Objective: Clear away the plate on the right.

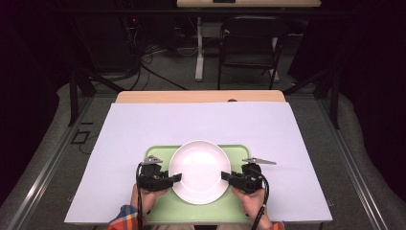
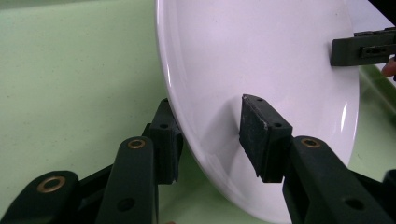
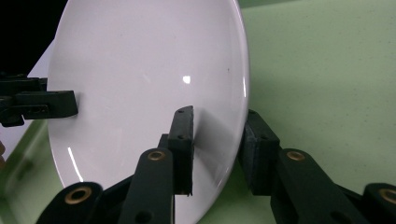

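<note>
I work at a table (image 1: 143, 96) of pale wood covered by a white sheet (image 1: 143, 129), with grey floor around it and a dark folding chair (image 1: 249, 43) and cables beyond its far edge. One green tray (image 1: 163, 211) lies on the sheet just in front of me, and one white plate (image 1: 200, 165) sits over it. My left gripper (image 1: 176, 178) meets the plate's left rim and my right gripper (image 1: 226, 176) its right rim, so the plate lies between them. In the left gripper view my jaws stand partly open astride the rim, one pad under the plate and one over its face; I cannot tell whether they press it. The right gripper view shows the same straddling there. I count two grippers, one plate, one tray.
</note>
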Tool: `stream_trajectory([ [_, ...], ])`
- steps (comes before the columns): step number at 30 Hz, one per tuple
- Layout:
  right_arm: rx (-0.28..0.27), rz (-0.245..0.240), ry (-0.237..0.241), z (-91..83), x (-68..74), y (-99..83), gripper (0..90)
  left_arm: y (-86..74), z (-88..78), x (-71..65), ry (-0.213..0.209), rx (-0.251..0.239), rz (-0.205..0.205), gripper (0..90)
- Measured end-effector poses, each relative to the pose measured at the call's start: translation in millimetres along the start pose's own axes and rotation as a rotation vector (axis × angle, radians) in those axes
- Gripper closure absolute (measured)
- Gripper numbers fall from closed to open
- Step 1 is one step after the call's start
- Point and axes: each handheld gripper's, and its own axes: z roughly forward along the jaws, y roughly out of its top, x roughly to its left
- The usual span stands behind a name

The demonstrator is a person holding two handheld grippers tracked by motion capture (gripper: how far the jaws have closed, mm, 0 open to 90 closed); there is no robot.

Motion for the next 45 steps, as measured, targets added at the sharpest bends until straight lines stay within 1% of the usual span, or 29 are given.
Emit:
stream_trajectory([
  [5, 0.012, -0.012, -0.007, 2.9, 0.2, -1.3, 66.3, -1.1, 2.3, 1.3, 0.013, 0.017, -0.01, 57.3],
  [7, 0.012, -0.017, -0.014, 4.3, 0.9, -1.9, 65.6, -1.4, 2.8, 1.0, 0.019, 0.016, -0.012, 56.6],
  [9, 0.011, -0.024, -0.021, 4.6, 2.2, -1.9, 64.7, -1.3, 3.1, -0.4, 0.035, 0.021, -0.002, 55.9],
  [10, 0.011, -0.038, -0.028, 4.9, 3.1, -1.9, 64.2, -1.5, 3.3, -0.5, 0.039, 0.022, -0.001, 55.2],
  [15, 0.024, -0.055, -0.036, 6.4, 3.7, -3.1, 61.9, -3.1, 6.3, -0.5, 0.078, 0.047, 0.007, 52.8],
  [16, 0.026, -0.056, -0.039, 6.7, 3.7, -3.0, 61.4, -3.5, 6.9, -0.4, 0.088, 0.05, 0.01, 52.8],
  [19, 0.026, -0.06, -0.049, 7.0, 3.1, -2.8, 60.3, -3.3, 7.4, -2.8, 0.126, 0.056, 0.044, 54.0],
  [21, 0.03, -0.067, -0.057, 6.6, 2.9, -2.2, 59.4, -3.7, 7.6, -4.1, 0.132, 0.058, 0.054, 53.7],
  [23, 0.036, -0.08, -0.06, 6.6, 3.6, -1.9, 57.4, -3.8, 7.8, -4.5, 0.127, 0.061, 0.062, 52.2],
  [25, 0.042, -0.121, -0.073, 7.2, 7.1, -1.9, 52.1, -3.9, 8.2, -5.1, 0.125, 0.06, 0.066, 50.0],
  [27, 0.049, -0.153, -0.08, 7.4, 10.0, -2.0, 42.3, -4.1, 8.3, -5.0, 0.118, 0.061, 0.072, 45.5],
  [28, 0.052, -0.163, -0.083, 7.3, 11.1, -2.2, 33.8, -4.3, 8.4, -5.5, 0.115, 0.061, 0.076, 41.6],
  [29, 0.049, -0.189, -0.102, 7.5, 11.5, -2.1, 31.5, -4.4, 8.5, -5.9, 0.115, 0.059, 0.076, 39.7],
  [30, 0.046, -0.197, -0.106, 6.9, 11.9, -2.1, 30.2, -4.4, 8.3, -5.7, 0.114, 0.061, 0.077, 37.1],
  [32, 0.037, -0.203, -0.089, 4.6, 11.4, -1.2, 26.8, -4.4, 7.5, -4.6, 0.107, 0.058, 0.076, 32.6],
  [34, 0.021, -0.23, -0.089, 1.0, 13.1, 1.0, 23.0, -3.8, 5.5, -4.0, 0.105, 0.048, 0.08, 27.9],
  [36, 0.007, -0.257, -0.084, -2.3, 14.4, 2.6, 20.2, -2.9, 2.5, -3.6, 0.098, 0.041, 0.096, 24.8],
  [37, 0.001, -0.277, -0.076, -4.6, 15.2, 3.8, 18.0, -2.8, 1.4, -4.3, 0.105, 0.032, 0.093, 22.8],
  [38, -0.005, -0.288, -0.071, -6.9, 15.9, 4.7, 15.7, -2.5, -0.4, -4.2, 0.106, 0.03, 0.098, 20.9],
  [39, -0.014, -0.306, -0.06, -8.8, 16.1, 5.6, 14.5, -2.1, -2.1, -4.6, 0.117, 0.03, 0.101, 18.3],
  [41, -0.024, -0.336, -0.047, -13.0, 16.8, 7.3, 11.3, -1.9, -5.4, -4.9, 0.118, 0.018, 0.102, 14.8],
  [42, -0.033, -0.347, -0.04, -14.6, 17.0, 7.7, 9.4, -1.4, -8.4, -5.2, 0.119, 0.008, 0.109, 13.4],
  [43, -0.036, -0.37, -0.036, -17.4, 17.1, 8.8, 6.7, -0.8, -11.3, -5.7, 0.123, 0.006, 0.119, 11.0],
  [44, -0.042, -0.389, -0.031, -19.4, 17.2, 9.7, 4.1, -0.5, -13.5, -5.8, 0.124, -0.007, 0.13, 8.9],
  [45, -0.043, -0.402, -0.028, -21.0, 17.3, 10.2, 0.5, 0.2, -19.2, -6.3, 0.119, -0.021, 0.146, 8.0],
])
